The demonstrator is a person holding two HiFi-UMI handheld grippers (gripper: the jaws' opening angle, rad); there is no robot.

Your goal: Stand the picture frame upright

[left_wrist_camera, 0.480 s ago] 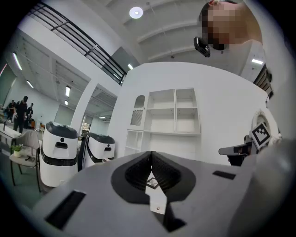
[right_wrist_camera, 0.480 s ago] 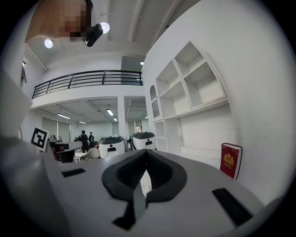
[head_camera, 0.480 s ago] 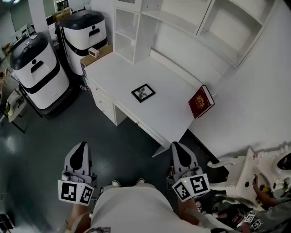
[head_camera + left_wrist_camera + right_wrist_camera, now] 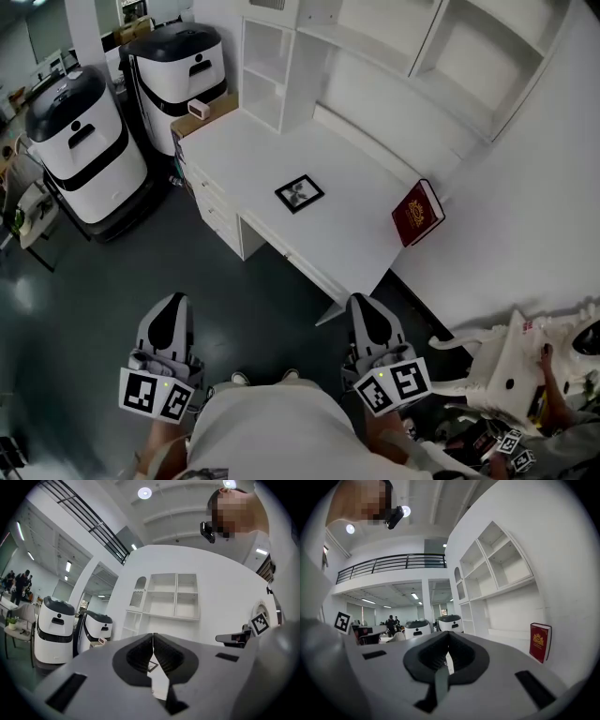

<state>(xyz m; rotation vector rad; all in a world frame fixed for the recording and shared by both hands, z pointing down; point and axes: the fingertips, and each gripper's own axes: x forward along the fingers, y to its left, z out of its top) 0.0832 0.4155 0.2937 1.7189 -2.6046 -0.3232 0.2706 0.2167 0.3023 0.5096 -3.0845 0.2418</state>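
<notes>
A small black picture frame [image 4: 300, 194] lies flat in the middle of the white desk [image 4: 356, 234]. Through the left gripper's jaws a sliver of the frame [image 4: 151, 667] shows. Both grippers hang well short of the desk, over the dark floor. My left gripper [image 4: 170, 308] is shut with nothing in it, and so is my right gripper [image 4: 362, 307]. In the two gripper views the jaws of the left gripper [image 4: 153, 637] and the right gripper [image 4: 448, 634] meet at the tips.
A dark red book [image 4: 417, 212] stands at the desk's right end, the same book [image 4: 540, 641] showing in the right gripper view. White shelves [image 4: 281, 56] rise behind the desk. Two white-and-black machines [image 4: 84, 141] stand at the left. A person's hand [image 4: 547, 354] and a white chair [image 4: 506, 361] sit low right.
The view has shifted slightly, so the desk and frame sit a little to the right. The hand at lower right has moved up. Both grippers stay shut.
</notes>
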